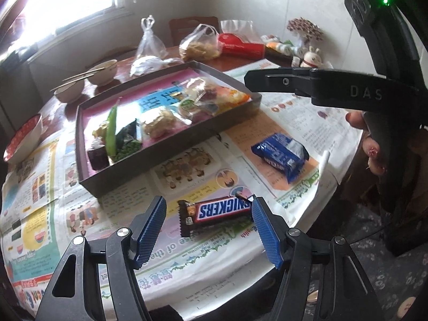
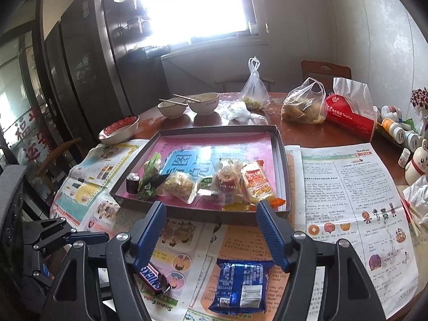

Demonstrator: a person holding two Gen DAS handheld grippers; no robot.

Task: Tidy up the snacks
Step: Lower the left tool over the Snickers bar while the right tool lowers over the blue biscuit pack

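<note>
A Snickers bar (image 1: 216,212) lies on the newspaper between the blue fingertips of my open left gripper (image 1: 208,208), which hangs just above it. It also shows in the right wrist view (image 2: 152,278). A blue snack packet (image 2: 239,285) lies below and between the jaws of my open, empty right gripper (image 2: 210,211); it shows in the left wrist view too (image 1: 281,155). A shallow grey box (image 2: 283,160) with a pink floor holds several wrapped snacks (image 2: 254,184) along its near side. The right gripper's black body (image 1: 321,88) reaches in from the right.
Newspaper (image 2: 347,187) covers the near part of the wooden table. Behind the box stand bowls with chopsticks (image 2: 187,104), a red-patterned bowl (image 2: 117,132), plastic bags of food (image 2: 305,107), a red tissue pack (image 2: 350,115) and small bottles (image 2: 396,128). The table edge (image 1: 307,227) runs near the Snickers.
</note>
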